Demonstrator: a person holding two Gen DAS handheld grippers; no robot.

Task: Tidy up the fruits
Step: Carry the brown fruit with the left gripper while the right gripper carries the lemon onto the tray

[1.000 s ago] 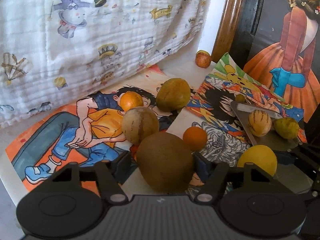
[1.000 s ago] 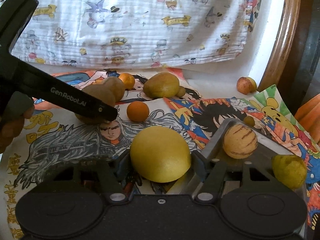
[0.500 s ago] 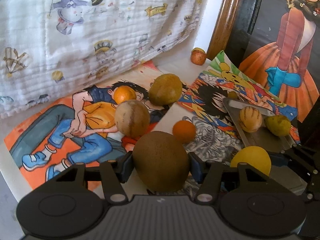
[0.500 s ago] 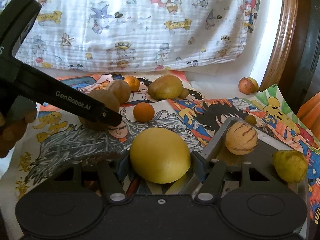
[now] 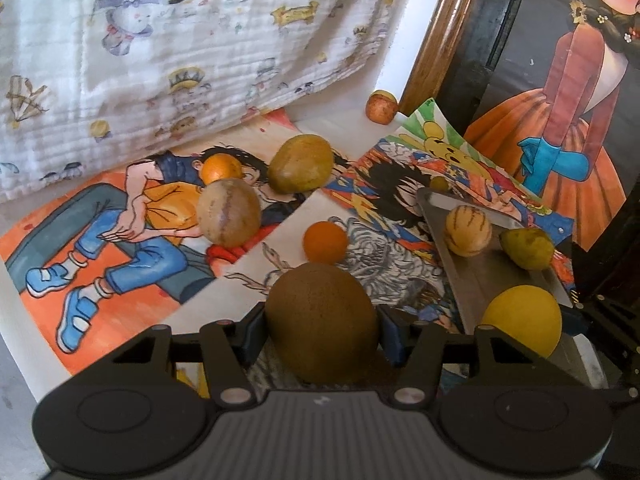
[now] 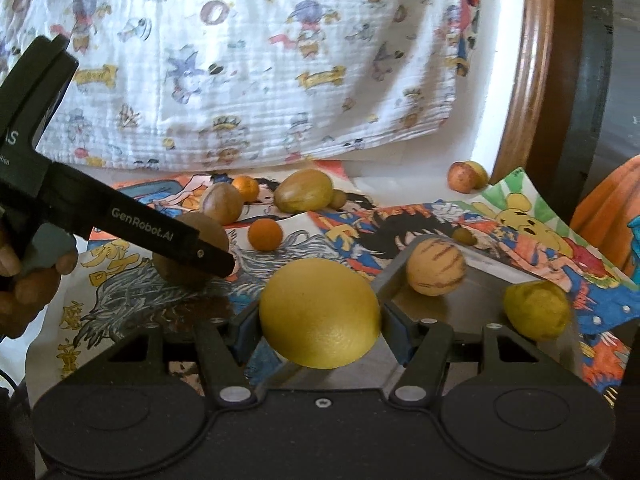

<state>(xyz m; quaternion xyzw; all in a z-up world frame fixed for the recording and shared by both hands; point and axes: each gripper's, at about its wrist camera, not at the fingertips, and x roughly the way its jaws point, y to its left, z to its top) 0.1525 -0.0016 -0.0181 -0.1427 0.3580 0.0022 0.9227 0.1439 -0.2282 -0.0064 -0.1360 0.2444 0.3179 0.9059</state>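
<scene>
The left claw (image 5: 322,328) grips a brown fruit (image 5: 322,320) between its pads, held left of the metal tray (image 5: 492,280). The right claw (image 6: 320,326) clamps a yellow fruit (image 6: 320,312) at the tray's (image 6: 476,292) near left edge. On the tray sit a striped fruit (image 6: 436,266) and a green-yellow fruit (image 6: 536,310). Left of the tray, on the posters, lie an orange (image 5: 325,242), a tan fruit (image 5: 229,213) and a mango (image 5: 300,164).
</scene>
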